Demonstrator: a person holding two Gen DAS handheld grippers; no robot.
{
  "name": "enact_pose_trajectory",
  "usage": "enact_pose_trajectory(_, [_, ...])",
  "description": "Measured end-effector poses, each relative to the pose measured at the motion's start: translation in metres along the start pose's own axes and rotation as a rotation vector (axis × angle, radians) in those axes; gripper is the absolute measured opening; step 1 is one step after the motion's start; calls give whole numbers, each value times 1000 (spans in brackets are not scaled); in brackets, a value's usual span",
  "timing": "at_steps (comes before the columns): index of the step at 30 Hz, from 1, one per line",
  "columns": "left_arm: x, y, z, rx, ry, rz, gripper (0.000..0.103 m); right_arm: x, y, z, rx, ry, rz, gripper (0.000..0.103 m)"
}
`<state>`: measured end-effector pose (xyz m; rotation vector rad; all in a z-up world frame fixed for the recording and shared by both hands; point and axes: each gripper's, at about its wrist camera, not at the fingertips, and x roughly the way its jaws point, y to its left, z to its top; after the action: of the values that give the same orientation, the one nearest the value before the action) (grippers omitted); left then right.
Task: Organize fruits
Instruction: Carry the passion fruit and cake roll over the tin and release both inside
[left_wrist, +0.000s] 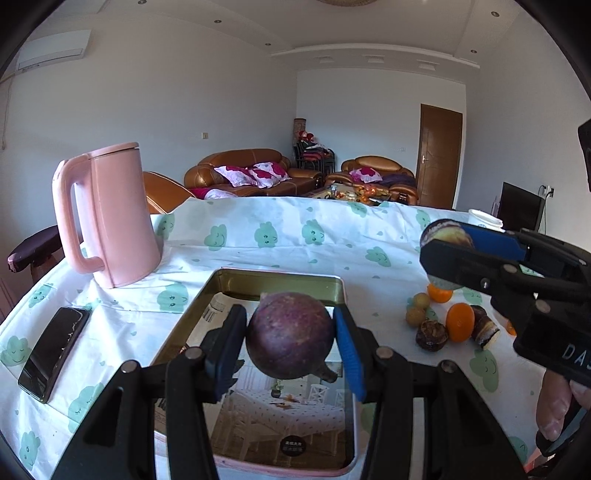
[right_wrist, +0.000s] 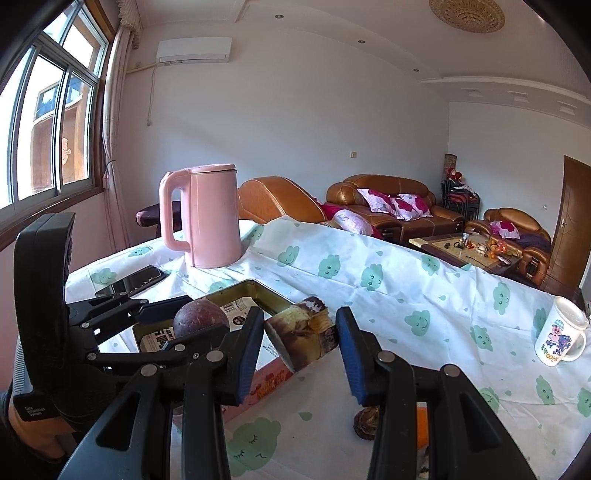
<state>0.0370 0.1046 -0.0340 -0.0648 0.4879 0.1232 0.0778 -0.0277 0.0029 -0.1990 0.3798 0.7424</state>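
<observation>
While kettle (left_wrist: 107, 214) flanks tin (left_wrist: 332, 291), phone (left_wrist: 55, 350) lies left.

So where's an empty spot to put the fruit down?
The tray under the purple fruit holds only paper. Bare cloth stretches behind the tray, from the pink kettle toward the mug. It's crowded right of the tray, where the oranges and brown fruits lie, and the phone fills the left.
</observation>
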Motion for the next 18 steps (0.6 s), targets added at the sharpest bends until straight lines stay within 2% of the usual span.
enact_pose_trajectory(18, [23,50,-9,-56,83,65,50,77,37,-17,-23,156,82,43])
